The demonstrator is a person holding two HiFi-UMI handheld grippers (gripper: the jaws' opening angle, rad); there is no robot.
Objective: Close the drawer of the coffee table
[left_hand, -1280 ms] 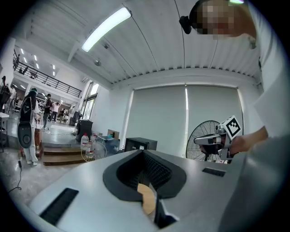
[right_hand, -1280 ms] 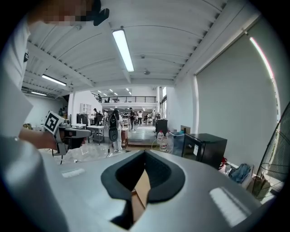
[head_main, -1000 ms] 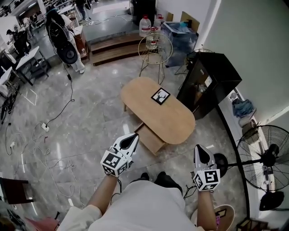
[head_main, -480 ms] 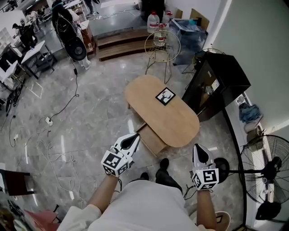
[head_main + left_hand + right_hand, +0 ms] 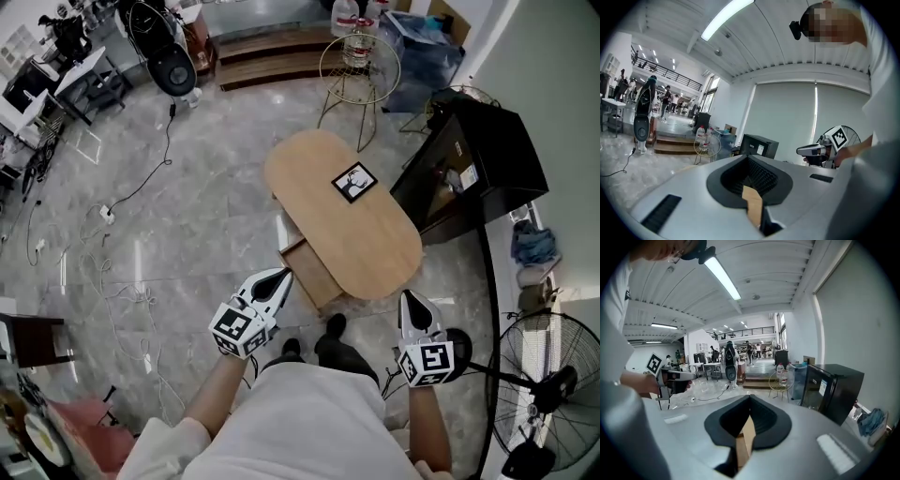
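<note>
While the drawer [image 5: 307, 272] stands open, a black cabinet [image 5: 487, 159] flanks the table [image 5: 375, 246].

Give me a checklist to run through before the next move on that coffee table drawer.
1. Drawer pulled out of the coffee table, ready to be pushed in: ok.
2. Left tool shut and empty: ok.
3. Right tool shut and empty: ok.
4. A tool touching the drawer: not ok, neither does.
5. Space under the tabletop for the drawer to slide into: cannot tell, hidden.
6. Tabletop holds only a marker card: ok.
</note>
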